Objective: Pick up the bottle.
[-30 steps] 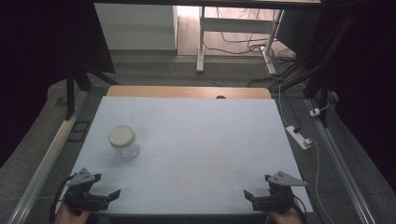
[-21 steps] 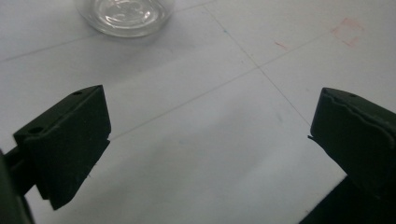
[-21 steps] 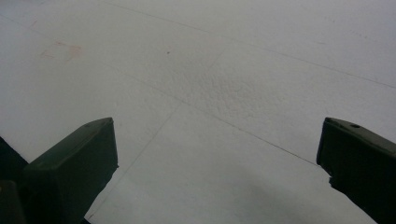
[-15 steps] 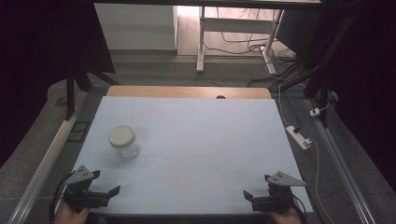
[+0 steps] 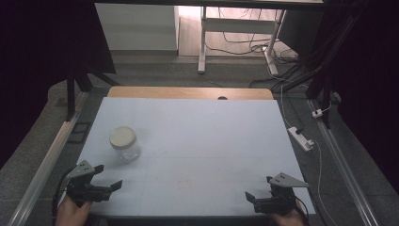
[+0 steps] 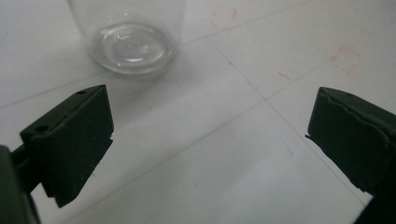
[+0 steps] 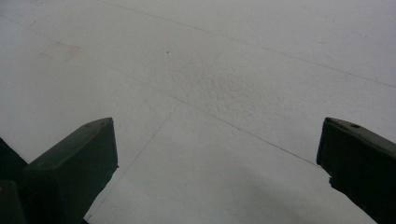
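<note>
A: Counts? Jars?
B: One glass jar (image 5: 125, 143), one cream lid (image 5: 123, 137) on it.
A: Grippers?
B: Two: left gripper (image 5: 109, 183), right gripper (image 5: 250, 200), two fingers (image 6: 70, 140) each.
A: Surface?
B: One white surface (image 5: 202, 141).

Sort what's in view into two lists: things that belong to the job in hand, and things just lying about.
In the job:
- glass jar with cream lid, upright on the table
- left tool, open, nearest the jar but apart from it
- right tool, open, over bare table

Lying about:
- white power strip on the floor to the right
- cables on the floor beyond the table
</note>
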`<control>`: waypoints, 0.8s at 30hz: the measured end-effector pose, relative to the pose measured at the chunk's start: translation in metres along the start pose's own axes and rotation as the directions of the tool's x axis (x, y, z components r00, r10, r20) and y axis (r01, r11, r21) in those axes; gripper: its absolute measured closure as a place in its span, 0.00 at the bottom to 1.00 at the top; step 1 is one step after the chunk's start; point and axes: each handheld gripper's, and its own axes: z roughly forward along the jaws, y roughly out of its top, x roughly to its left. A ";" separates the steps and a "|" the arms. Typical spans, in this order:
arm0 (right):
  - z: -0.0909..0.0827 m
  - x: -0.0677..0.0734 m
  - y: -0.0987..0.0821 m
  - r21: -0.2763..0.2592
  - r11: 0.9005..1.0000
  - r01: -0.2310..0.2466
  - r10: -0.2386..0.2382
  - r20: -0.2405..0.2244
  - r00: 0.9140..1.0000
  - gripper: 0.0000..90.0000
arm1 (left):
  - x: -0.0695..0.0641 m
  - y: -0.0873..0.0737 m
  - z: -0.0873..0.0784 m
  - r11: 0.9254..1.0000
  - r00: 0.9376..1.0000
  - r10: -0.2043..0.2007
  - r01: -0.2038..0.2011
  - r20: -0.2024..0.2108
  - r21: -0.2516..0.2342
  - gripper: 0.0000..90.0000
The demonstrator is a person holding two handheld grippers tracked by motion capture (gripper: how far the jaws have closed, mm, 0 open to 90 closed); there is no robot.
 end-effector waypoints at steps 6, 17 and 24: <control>0.000 0.000 0.000 0.000 1.000 0.002 -0.002 -0.001 1.000 0.00 | 0.002 0.003 0.010 1.000 0.999 0.025 -0.024 -0.038 0.012 0.01; 0.000 0.001 0.000 0.003 1.000 0.008 -0.008 -0.004 1.000 0.00 | 0.015 0.016 0.023 0.999 0.997 -0.010 0.013 -0.079 0.035 0.00; 0.001 0.001 0.000 0.004 1.000 0.011 -0.011 -0.006 1.000 0.00 | 0.023 0.022 0.028 1.000 0.994 -0.015 0.017 -0.105 0.021 0.00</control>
